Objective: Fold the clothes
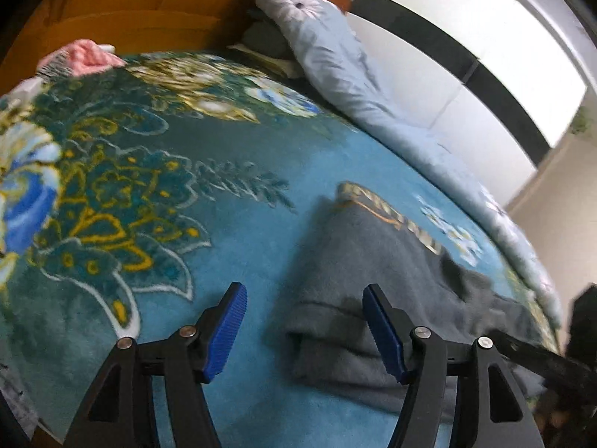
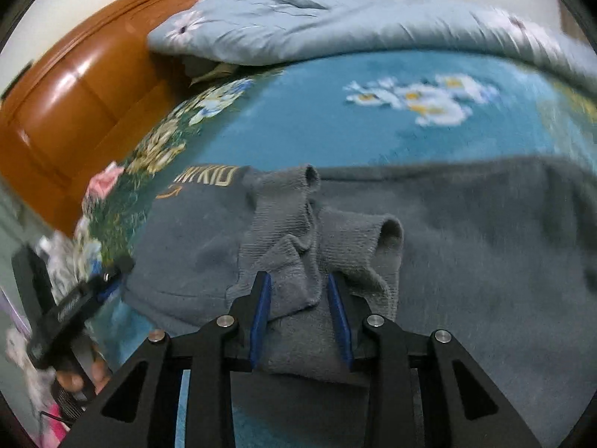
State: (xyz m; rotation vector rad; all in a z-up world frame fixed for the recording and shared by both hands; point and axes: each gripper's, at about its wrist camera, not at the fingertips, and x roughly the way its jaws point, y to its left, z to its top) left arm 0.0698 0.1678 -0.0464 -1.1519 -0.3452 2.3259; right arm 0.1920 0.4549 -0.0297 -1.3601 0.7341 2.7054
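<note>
While jaws gape, sweatshirt (image 2: 466, 246) lies seemingly folded.

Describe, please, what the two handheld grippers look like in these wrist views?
Both the left gripper and the right gripper have black plastic linkage arms with triangular cut-outs and silver pivot bolts. Each finger carries a flat blue ribbed pad. No cables or sleeves show.

Grey sweater (image 2: 466, 231), gold lettering; teal floral blanket (image 1: 231, 231); pale blue quilt (image 2: 298, 18); orange-brown headboard (image 2: 82, 86).
</note>
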